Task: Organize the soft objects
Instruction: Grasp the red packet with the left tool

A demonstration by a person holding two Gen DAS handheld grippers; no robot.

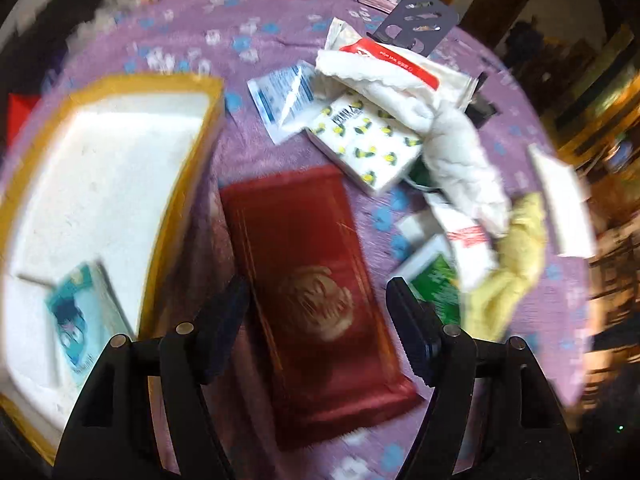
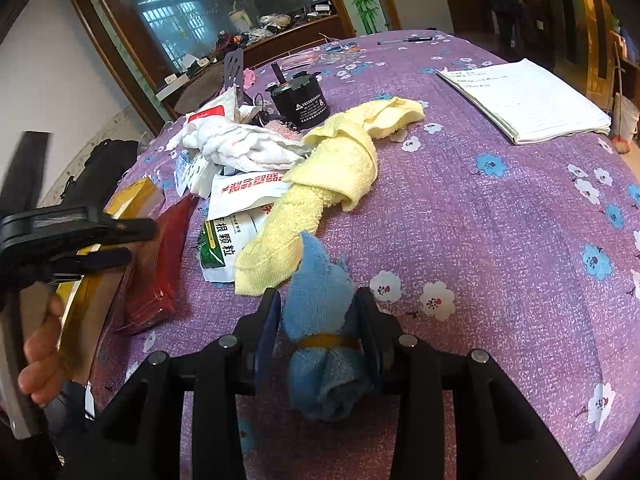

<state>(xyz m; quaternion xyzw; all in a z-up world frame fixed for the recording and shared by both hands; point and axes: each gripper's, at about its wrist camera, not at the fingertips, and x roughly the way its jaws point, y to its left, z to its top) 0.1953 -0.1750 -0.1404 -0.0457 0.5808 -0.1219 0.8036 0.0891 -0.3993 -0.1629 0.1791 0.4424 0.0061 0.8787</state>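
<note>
Purple bench cloth (image 2: 480, 208): soft clutter mid-bench.
White tray (image 1: 100, 184): at bench edge.
Red pack (image 1: 320, 292): under left gripper (image 1: 316, 320), jaws wide, empty.
Blue towel roll (image 2: 320, 344): right gripper (image 2: 320, 332) jaws clamping it.
Risk: roll's band slips, towel unfurls.

Right gripper (image 2: 318, 330) clamps blue towel roll (image 2: 320, 344) — yellow towel (image 2: 320, 184) beyond

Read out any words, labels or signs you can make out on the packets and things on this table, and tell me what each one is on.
"根颗粒": green and white sachet, rest of its name hidden.
Warning triangle: black round container; its text too small.
Red characters: white packet, upside down and blurred.
Handwriting: notebook, too small.
Lemon-print pack, wet wipe pack, blue-printed sachet: lettering blurred.
Red packet: gold emblem only.
</note>
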